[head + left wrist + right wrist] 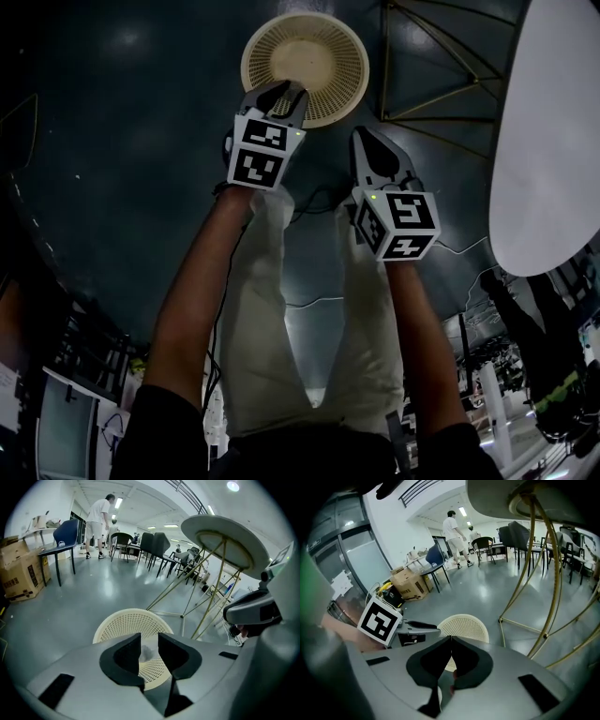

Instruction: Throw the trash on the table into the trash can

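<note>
Counting: 1 trash can (307, 52) | left tool (149, 641) above it, parted (nothing gripped) | right tool (451, 641) closed

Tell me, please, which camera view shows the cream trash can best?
The head view: it looks down into the trash can, showing almost its whole round rim; only the left tongs cover one edge. Both gripper views show it at a slant, its near part hidden behind their own tongs.
</note>
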Action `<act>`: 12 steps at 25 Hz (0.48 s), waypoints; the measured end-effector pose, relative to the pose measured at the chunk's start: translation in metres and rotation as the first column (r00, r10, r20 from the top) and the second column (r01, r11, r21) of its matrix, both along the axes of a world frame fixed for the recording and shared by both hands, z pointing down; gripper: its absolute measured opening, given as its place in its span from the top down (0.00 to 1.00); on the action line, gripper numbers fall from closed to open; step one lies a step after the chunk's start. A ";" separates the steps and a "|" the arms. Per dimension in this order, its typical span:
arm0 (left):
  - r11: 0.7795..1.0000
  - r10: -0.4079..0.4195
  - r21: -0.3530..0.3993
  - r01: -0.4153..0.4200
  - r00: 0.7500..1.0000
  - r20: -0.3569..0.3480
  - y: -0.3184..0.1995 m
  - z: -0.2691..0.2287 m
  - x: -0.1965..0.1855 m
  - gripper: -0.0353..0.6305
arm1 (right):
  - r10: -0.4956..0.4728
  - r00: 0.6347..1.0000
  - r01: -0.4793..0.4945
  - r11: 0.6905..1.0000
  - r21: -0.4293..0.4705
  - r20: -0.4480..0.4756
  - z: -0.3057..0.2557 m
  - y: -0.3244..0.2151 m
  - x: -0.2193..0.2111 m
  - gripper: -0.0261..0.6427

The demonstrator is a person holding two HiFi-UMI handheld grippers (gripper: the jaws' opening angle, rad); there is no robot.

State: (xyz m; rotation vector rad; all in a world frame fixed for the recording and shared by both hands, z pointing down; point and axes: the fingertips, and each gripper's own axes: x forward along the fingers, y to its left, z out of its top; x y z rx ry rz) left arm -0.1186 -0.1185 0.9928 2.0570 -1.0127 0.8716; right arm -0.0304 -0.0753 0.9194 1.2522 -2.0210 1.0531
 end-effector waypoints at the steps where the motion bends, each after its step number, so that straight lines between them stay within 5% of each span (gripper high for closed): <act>1: 1.000 0.002 -0.003 -0.002 1.000 -0.002 0.000 0.000 0.000 0.78 | -0.001 1.000 0.001 1.000 -0.001 -0.001 0.000 -0.001 0.000 0.93; 12: 1.000 0.011 0.007 -0.011 1.000 0.005 -0.008 -0.022 -0.006 0.79 | -0.022 1.000 0.022 1.000 0.009 0.004 -0.020 -0.008 -0.012 0.93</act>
